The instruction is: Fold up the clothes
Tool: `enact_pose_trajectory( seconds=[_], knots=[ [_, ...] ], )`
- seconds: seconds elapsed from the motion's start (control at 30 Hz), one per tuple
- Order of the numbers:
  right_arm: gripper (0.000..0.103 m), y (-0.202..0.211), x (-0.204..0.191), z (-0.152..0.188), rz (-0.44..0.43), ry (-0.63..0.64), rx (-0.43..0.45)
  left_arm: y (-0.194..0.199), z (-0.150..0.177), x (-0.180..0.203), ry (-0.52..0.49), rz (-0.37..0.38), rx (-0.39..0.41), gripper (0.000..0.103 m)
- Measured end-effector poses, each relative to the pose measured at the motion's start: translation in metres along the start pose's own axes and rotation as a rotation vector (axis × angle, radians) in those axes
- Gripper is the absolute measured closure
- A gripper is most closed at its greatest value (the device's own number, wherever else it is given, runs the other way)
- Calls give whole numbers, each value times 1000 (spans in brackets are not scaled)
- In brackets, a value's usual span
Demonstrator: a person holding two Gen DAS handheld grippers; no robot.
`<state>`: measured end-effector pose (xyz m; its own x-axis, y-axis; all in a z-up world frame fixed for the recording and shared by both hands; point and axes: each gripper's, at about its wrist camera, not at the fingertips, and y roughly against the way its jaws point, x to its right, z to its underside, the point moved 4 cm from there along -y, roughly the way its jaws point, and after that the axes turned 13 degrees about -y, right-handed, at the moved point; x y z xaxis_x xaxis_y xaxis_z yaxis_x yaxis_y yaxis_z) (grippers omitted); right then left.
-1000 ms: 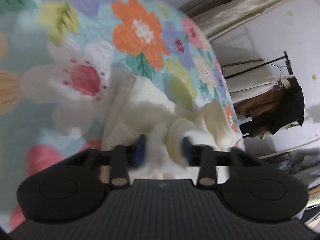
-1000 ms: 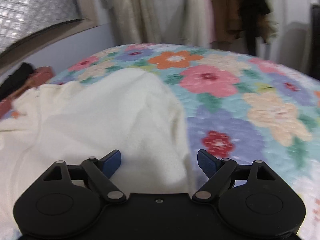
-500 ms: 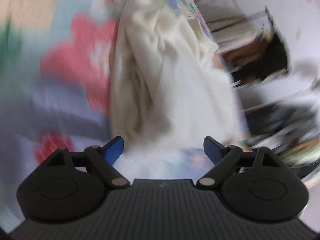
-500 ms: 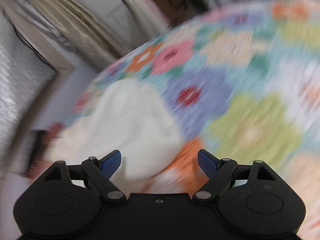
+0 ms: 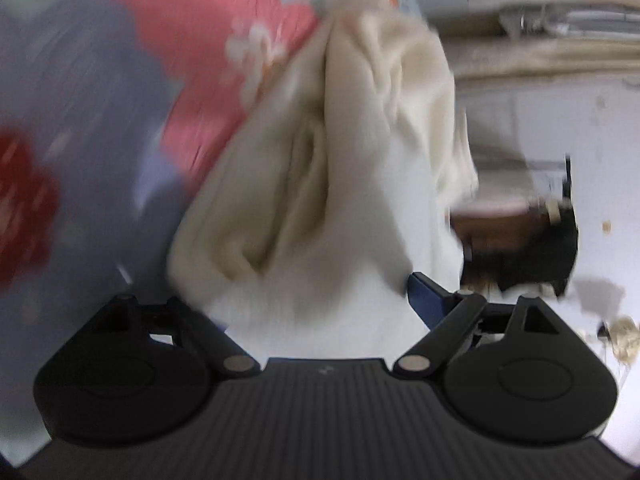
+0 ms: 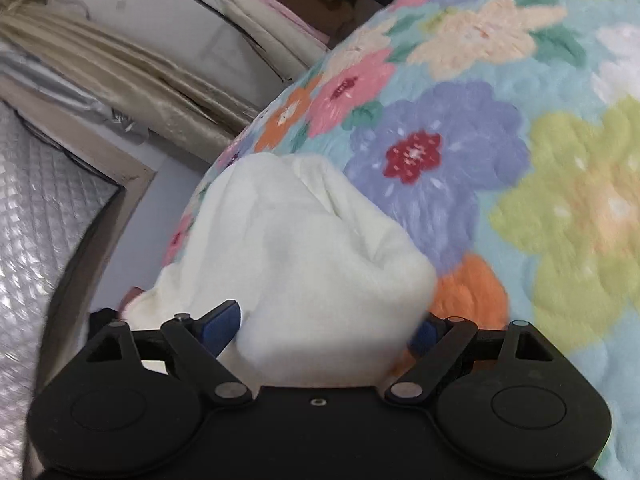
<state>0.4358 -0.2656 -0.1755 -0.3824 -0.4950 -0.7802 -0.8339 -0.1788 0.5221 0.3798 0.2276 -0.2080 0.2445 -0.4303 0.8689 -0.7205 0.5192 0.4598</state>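
The cream garment [image 6: 304, 248] lies bunched on the floral bedspread [image 6: 540, 160] near the bed's edge, creased and doubled over itself, not yet a neat fold; smoothing and squaring seem left to do. The left tongs [image 5: 320, 300] stand wide apart with cloth between them but not pinched. The right tongs [image 6: 326, 326] are also apart, closing a little, the garment's near end bulging between them unclamped. A clothes rack [image 6: 280, 20] and a curtain [image 6: 120, 80] stand beyond the bed, nothing blocking the work
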Motion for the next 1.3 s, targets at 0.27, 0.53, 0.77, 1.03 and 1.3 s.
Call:
enact_pose_trajectory(
  seconds=[0.27,0.53,0.77,1.03,1.3],
  knots=[
    [69,42,-86,-6,-35,430,15,35,-33,73,-504,-132,130,64],
    [70,134,-33,70,25,384,-84,128,17,13,-453,-272,71,66],
    [70,152,-24,92,45,441,-10,147,25,38,-610,-305,112,67],
    [69,159,-20,114,123,588,-68,123,17,4,-554,-333,-125,67],
    [69,178,-24,119,113,524,-96,143,27,32,-741,-414,-65,67]
  ],
)
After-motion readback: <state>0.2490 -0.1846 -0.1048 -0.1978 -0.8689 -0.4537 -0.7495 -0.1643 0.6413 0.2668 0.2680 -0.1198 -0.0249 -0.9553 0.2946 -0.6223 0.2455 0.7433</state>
